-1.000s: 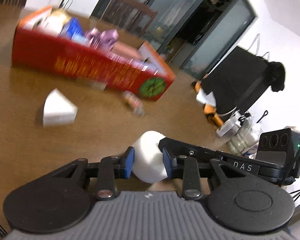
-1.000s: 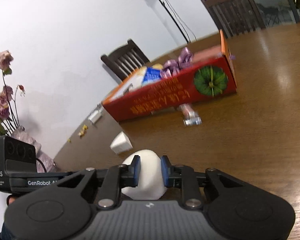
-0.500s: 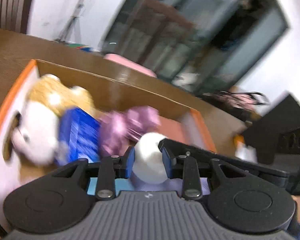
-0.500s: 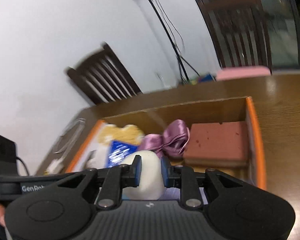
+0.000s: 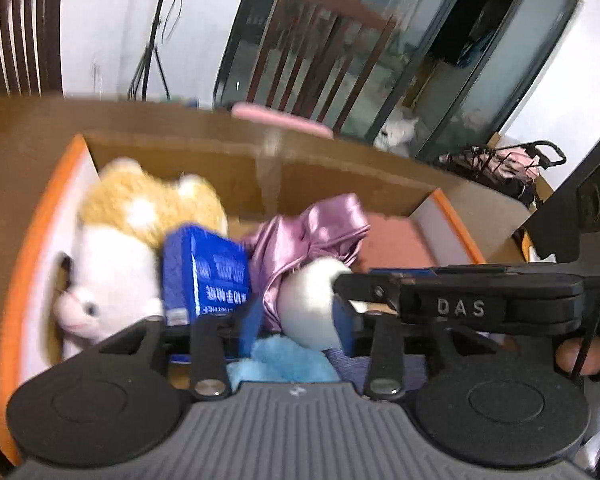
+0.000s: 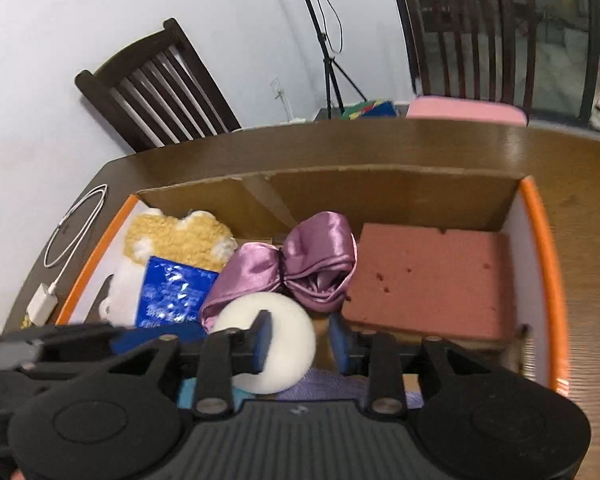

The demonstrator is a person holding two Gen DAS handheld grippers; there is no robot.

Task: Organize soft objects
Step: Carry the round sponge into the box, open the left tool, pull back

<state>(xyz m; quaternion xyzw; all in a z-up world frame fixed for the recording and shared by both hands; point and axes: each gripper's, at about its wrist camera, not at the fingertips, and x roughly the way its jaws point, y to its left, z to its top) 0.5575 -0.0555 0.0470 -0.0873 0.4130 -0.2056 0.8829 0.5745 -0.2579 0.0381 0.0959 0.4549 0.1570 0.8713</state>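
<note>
Dropping a white ball (image 6: 274, 344) into the box (image 6: 540, 248): release step, over the box's near middle. Both sets of jaws just been opening, ball between them, loose. Left gripper (image 5: 296, 320) and right gripper (image 6: 300, 340) apart from it on at least one side; touching on the other, cannot tell. Beyond the jaws, purple satin (image 6: 296, 266); right of them, pink sponge (image 6: 428, 280). Next: widen fully, lift clear without dragging the satin.

"DAS" on black device (image 5: 460, 307); blue packet (image 5: 206, 276) print unreadable.
</note>
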